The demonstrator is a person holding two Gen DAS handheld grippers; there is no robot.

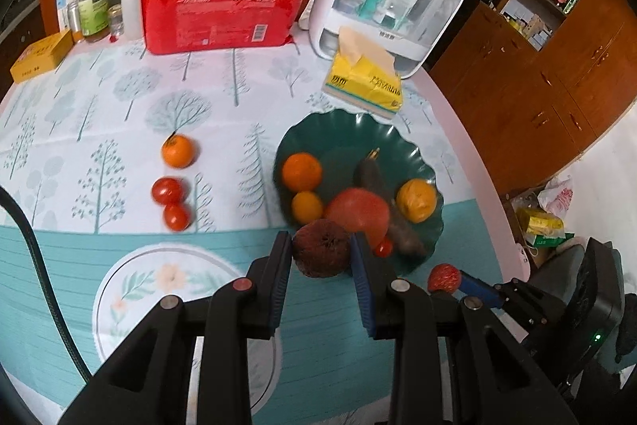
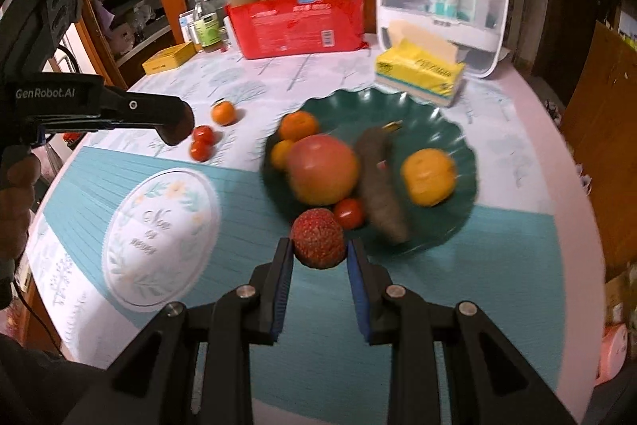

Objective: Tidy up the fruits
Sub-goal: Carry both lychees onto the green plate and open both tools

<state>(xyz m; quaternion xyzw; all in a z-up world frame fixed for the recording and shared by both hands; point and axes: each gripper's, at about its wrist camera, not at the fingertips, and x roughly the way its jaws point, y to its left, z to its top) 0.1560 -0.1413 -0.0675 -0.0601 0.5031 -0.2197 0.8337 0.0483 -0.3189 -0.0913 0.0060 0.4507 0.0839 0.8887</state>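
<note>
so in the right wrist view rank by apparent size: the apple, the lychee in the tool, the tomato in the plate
1. apple
2. lychee, though it sits nearer the camera, so its rank is unsure
3. tomato, clearly smallest

I'm seeing a dark green scalloped plate point(image 2: 446, 106) carrying orange tangerines, a red-yellow apple point(image 2: 322, 170) and a dark purple eggplant point(image 2: 378, 182). I'm gripping a bumpy red lychee point(image 2: 318, 243) between blue pads, and a dark brownish-red fruit point(image 1: 321, 247) likewise. The tablecloth point(image 1: 119, 130) is showing pale teal trees over a teal band; 2 red tomatoes point(image 1: 171, 204) are lying there.
</note>
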